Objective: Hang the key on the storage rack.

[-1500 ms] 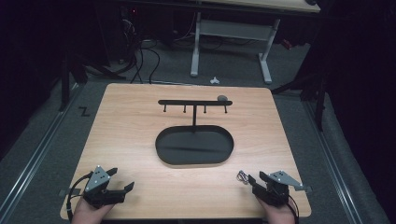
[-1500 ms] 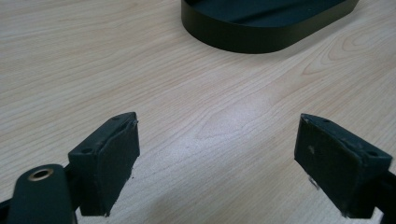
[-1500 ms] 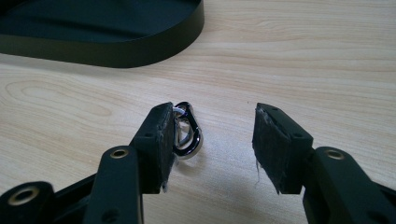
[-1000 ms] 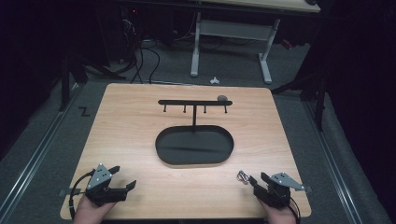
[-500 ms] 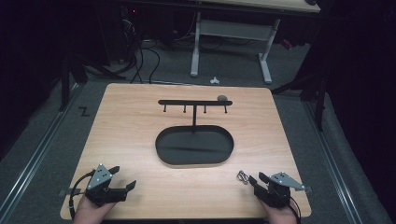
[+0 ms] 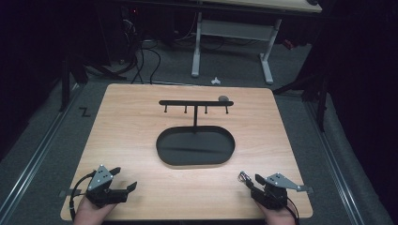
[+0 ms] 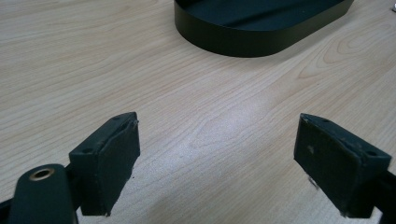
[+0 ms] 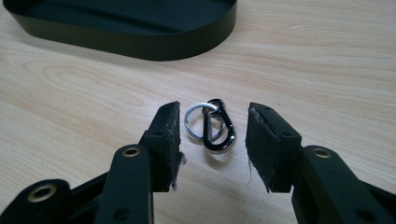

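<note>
A dark carabiner with a silver key ring (image 8: 212,127) lies flat on the wooden table, between the open jaws of my right gripper (image 8: 214,140); nothing grips it. From above, the key ring (image 6: 242,176) glints just ahead of the right gripper (image 6: 251,181) near the table's front right. My left gripper (image 6: 123,180) rests at the front left, and its jaws (image 7: 217,158) stand wide apart over bare wood. A black oval tray (image 6: 166,157) sits mid-table, with a black hook rack (image 6: 195,103) rising from its far edge.
A small grey object (image 6: 223,98) sits on the right end of the rack's bar. The tray's rim (image 8: 140,46) lies a short way beyond the carabiner. Beyond the table stand a white desk frame (image 6: 230,42) and cables on a grey floor.
The left gripper shifted slightly towards the front edge about a second ago. Otherwise nothing has moved.
</note>
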Available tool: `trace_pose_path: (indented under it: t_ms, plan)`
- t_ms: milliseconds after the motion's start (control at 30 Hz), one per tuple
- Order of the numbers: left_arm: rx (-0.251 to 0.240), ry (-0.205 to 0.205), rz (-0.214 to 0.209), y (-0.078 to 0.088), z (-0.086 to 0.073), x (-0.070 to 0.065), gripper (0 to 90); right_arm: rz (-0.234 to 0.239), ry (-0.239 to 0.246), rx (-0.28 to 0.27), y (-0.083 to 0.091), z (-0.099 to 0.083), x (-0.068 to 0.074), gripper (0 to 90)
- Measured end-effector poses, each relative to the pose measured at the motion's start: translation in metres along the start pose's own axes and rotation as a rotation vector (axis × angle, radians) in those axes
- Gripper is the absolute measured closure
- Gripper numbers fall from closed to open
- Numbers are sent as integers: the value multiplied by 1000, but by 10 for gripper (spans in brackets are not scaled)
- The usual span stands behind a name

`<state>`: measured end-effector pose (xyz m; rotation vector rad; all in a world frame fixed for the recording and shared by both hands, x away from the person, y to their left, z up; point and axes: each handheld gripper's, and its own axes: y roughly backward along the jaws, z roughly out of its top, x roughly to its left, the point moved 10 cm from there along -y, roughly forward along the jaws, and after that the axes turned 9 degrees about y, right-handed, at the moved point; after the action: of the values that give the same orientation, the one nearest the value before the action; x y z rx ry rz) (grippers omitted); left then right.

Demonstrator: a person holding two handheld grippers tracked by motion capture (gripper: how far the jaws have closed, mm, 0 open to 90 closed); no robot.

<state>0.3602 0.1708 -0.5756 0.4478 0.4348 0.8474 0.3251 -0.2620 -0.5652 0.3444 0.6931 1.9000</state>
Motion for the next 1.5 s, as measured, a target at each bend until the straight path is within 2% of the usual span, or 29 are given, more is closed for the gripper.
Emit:
trace_pose_path:
  t_ms: [100, 167, 333, 800, 1133, 1500]
  plan:
    - [5, -3, -2, 0, 0, 0, 149, 8, 0, 14, -1, -1, 3, 552]
    - [5, -4, -2, -1, 0, -1, 149, 2, 34, 32, -1, -1, 4, 552]
    - [9, -7, -4, -1, -1, -1, 148, -6, 69, 97, 2, -3, 5, 545]
    - [8, 4, 3, 2, -3, 2, 149, -10, 44, 195, 3, -7, -4, 513]
    - [-6, 18, -5, 6, -2, 4, 149, -1, 81, 310, 1, -14, -4, 494]
    - [-7, 18, -9, 6, -1, 4, 149, 23, 98, 380, 1, -14, -3, 495]
